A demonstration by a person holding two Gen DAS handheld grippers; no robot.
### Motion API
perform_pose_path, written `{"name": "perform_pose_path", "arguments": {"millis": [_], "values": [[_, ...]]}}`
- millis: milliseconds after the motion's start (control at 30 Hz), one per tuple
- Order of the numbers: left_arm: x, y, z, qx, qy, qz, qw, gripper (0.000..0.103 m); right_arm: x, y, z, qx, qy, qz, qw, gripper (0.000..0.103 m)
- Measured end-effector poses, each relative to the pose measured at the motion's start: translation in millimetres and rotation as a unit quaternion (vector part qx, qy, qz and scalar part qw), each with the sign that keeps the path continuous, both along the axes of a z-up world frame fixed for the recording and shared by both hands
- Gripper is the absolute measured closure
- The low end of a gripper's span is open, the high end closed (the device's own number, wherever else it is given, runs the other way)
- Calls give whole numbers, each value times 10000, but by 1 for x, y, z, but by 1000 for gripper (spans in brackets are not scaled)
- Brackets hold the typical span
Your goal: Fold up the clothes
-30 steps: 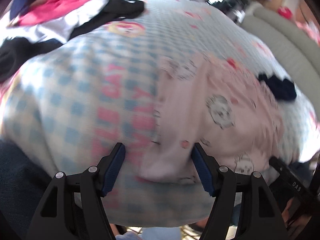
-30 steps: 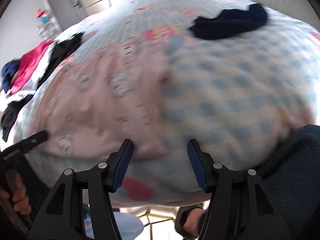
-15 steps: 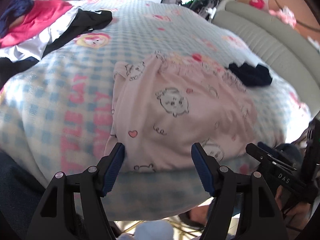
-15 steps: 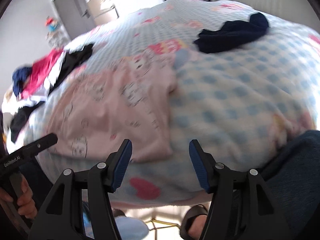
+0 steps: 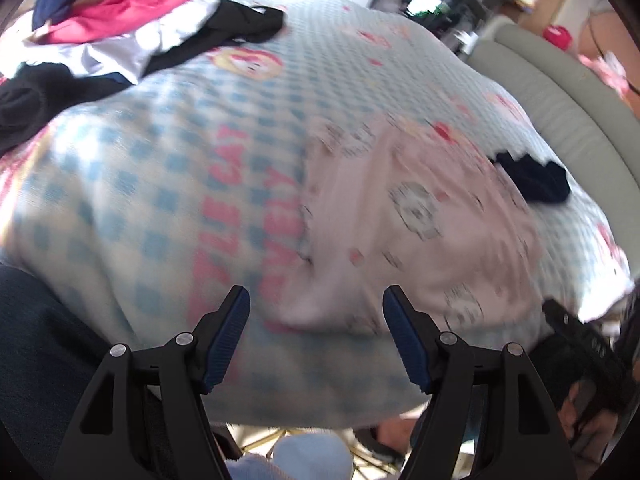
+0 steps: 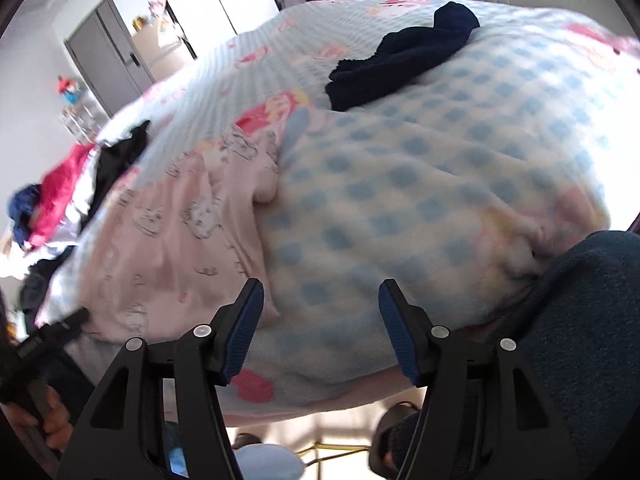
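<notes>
Grippers both gape wide above the pink garment (image 5: 400,232): left gripper (image 5: 316,340) and right gripper (image 6: 320,328) hold nothing.

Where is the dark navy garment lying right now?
The dark navy garment lies bunched on the blue checked blanket, beyond the pink printed garment, near the grey headboard; upper right in both views.

One checked blanket (image 5: 140,200) is seen, with one pink printed garment (image 5: 400,240) laid on it. One small dark navy garment (image 6: 400,56) is counted farther back, and one heap of mixed clothes (image 5: 120,28). Two grippers are shown, the left gripper (image 5: 316,340) and the right gripper (image 6: 322,330).
</notes>
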State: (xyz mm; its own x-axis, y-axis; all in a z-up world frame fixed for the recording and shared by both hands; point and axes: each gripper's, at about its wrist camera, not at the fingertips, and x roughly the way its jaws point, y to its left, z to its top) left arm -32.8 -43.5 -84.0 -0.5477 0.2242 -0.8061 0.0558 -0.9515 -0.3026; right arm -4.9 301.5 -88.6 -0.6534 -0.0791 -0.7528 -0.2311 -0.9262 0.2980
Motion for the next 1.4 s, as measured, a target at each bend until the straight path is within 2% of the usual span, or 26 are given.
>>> {"name": "perform_pose_path", "arguments": {"millis": [100, 167, 233, 400, 600, 733, 867, 933, 967, 1033, 1067, 1167, 1200, 1267, 1367, 1400], "values": [[5, 2, -4, 6, -108, -55, 9999, 32, 3, -4, -1, 48, -35, 226, 9997, 42], [8, 2, -8, 89, -236, -22, 9997, 43, -2, -10, -2, 74, -62, 401, 9991, 42], [8, 2, -10, 129, -284, 12, 9995, 44, -5, -16, -5, 88, -136, 538, 9984, 42], [8, -5, -3, 273, 6, 322, 9991, 44, -12, -25, -13, 132, -258, 650, 9975, 42], [-6, -3, -16, -246, -278, 537, 9979, 44, -19, -39, -20, 397, -400, 722, 9958, 41], [-5, 3, -9, -746, -114, 620, 9952, 43, -22, -42, -24, 645, -545, 629, 9944, 42], [-5, -9, 6, -640, -149, 974, 9931, 43, -21, -34, -22, 739, -628, 324, 9948, 42], [-9, 0, 28, -769, 193, 820, 9935, 44, -22, -31, -15, 790, -575, 164, 9951, 42], [-14, 9, 38, -918, 415, 586, 9932, 42, -22, -31, -8, 803, -482, 132, 9955, 42], [-24, 26, 55, -1126, 806, 108, 9903, 41, -26, -39, 11, 954, -68, 425, 9945, 40], [-31, 31, 54, -1011, 868, -155, 9910, 40, -30, -43, 17, 1017, 52, 600, 9930, 39], [-50, 46, 52, -662, 1051, -940, 9878, 37, -58, -52, 17, 801, 74, 1323, 9879, 39], [-56, 51, 49, -594, 1054, -1173, 9857, 36, -66, -54, 15, 794, 61, 1497, 9855, 39], [-71, 57, 28, -730, 775, -1411, 9843, 36, -80, -59, 11, 768, 28, 1679, 9828, 39], [-87, 51, -7, -1114, 195, -1226, 9860, 34, -99, -60, -1, 650, -147, 1687, 9834, 39], [-90, 47, -12, -1081, 87, -1101, 9880, 33, -105, -58, -9, 605, -286, 1557, 9855, 39]]}}
